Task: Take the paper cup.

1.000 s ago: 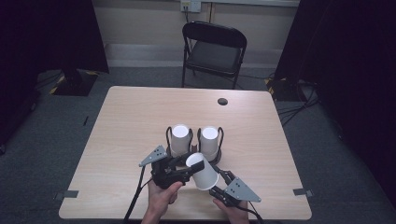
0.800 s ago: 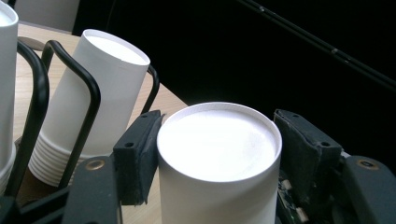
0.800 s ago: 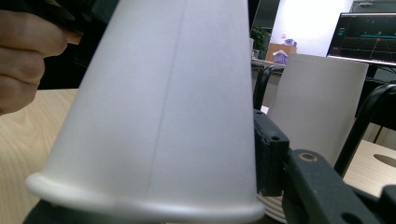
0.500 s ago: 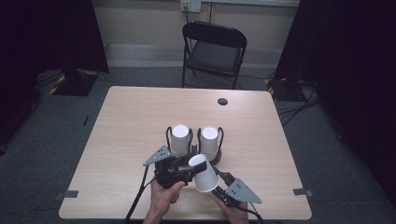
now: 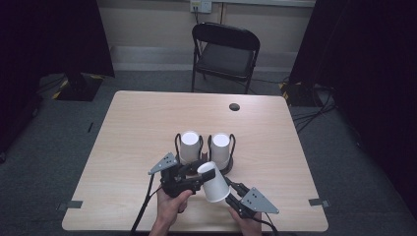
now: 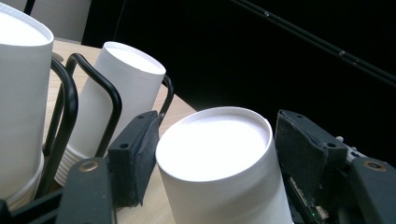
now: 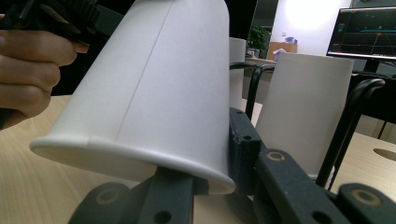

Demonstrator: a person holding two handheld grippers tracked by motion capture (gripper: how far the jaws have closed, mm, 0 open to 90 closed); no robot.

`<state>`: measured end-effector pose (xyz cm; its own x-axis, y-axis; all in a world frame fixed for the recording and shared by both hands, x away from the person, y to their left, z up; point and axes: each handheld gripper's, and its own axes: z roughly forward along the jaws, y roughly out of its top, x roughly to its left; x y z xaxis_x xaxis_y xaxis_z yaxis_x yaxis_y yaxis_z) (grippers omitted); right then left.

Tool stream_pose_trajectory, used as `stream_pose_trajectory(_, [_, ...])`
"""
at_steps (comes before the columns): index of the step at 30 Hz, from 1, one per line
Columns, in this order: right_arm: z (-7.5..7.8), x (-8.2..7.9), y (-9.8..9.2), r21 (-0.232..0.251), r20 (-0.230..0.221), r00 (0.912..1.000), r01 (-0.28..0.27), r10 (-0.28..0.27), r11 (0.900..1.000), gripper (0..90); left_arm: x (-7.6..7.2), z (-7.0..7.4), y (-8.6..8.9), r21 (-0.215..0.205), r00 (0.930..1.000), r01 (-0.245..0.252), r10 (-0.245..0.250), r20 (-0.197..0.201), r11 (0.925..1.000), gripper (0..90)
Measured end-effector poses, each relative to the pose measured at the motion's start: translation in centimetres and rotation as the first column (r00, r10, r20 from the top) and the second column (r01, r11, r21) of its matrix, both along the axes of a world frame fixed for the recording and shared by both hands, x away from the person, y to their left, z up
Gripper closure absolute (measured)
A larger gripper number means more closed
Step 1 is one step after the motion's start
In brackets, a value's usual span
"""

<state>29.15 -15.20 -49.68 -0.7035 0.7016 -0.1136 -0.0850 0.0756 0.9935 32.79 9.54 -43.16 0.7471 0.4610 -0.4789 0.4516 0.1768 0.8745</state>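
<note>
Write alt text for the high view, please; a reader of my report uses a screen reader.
Two hand-held grippers, left gripper and right gripper, hold one upside-down white paper cup tilted above a wooden table. Behind it two more upturned cups stand in a black wire holder, with a black chair beyond.

Three groups of white paper cups are counted on the table (image 5: 137, 123). Two stacks of inverted cups are seen standing in a black wire holder (image 5: 175, 142): the left stack (image 5: 189, 146) and the right stack (image 5: 221, 148). How many cups are nested in each stack cannot be told. One single cup (image 5: 212, 181) is seen near them, tilted. Two handheld grippers are counted, the left gripper (image 5: 189, 173) and the right gripper (image 5: 231, 189). One folding chair (image 5: 225, 54) is seen at the far side, and one round hole (image 5: 234, 106) in the tabletop.
</note>
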Motion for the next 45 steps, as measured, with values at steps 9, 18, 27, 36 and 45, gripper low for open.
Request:
stream_pose_trajectory(9, [0.1,-0.1,-0.3,0.013,0.0,1.0,0.005,-0.005,1.0,82.0,0.3,-0.2,0.1,-0.008,0.9999,0.014,-0.014,0.001,0.9999,31.4])
stream_pose_trajectory(18, [0.2,-0.2,-0.5,0.025,-0.028,0.9996,-0.004,0.005,1.0,83.5,0.3,-0.1,0.3,-0.006,0.9991,0.026,-0.026,0.032,0.9996,30.2])
stream_pose_trajectory(27, [0.4,-0.1,-0.5,0.019,-0.064,0.9978,-0.015,0.016,1.0,83.8,-0.2,0.6,-0.3,0.086,0.9912,-0.018,0.006,0.132,0.9961,34.7])
stream_pose_trajectory(36, [0.7,0.4,-0.9,0.0,-0.151,0.9884,-0.013,0.013,1.0,84.2,0.0,0.2,0.6,0.151,0.9849,-0.071,0.045,0.167,0.9859,29.4])
stream_pose_trajectory(45, [1.1,0.7,-1.0,-0.038,-0.207,0.9783,-0.009,0.001,0.999,84.3,-0.5,-0.2,1.4,0.199,0.9716,-0.115,0.068,0.227,0.9732,22.3])
